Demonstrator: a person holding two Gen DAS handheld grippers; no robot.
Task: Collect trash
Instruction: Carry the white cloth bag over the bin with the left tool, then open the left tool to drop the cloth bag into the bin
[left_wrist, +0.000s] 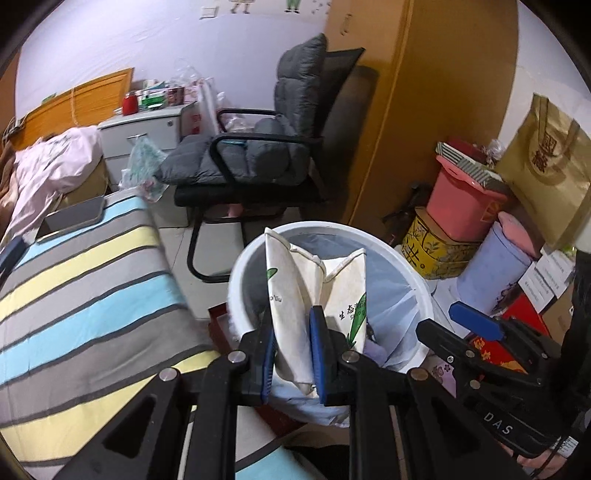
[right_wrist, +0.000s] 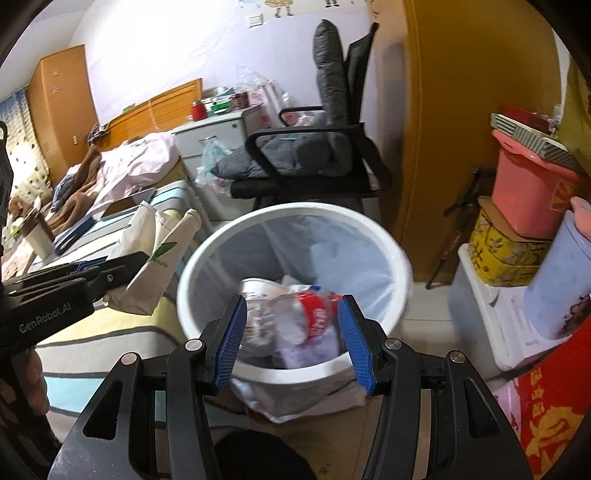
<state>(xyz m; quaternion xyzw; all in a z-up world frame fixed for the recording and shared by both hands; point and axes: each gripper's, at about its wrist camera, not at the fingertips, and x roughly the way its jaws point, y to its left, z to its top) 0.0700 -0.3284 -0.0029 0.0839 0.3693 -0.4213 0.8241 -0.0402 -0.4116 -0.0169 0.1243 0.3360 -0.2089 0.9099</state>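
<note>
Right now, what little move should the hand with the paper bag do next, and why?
Probably shift the left gripper sideways until it hangs over the white trash bin, then open. Its fingers pinch the crumpled paper bag, and the right wrist view shows that bag beside the rim, above the striped bed, not over the opening.

Lower part of the paper bag (left_wrist: 295, 314) behind the left jaws; bin (right_wrist: 295, 236) contents motion-blurred.

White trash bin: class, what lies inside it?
Inside the white trash bin, on a clear liner, lie a crushed red-labelled bottle and crumpled wrappers. Whatever lies beneath them is covered.
</note>
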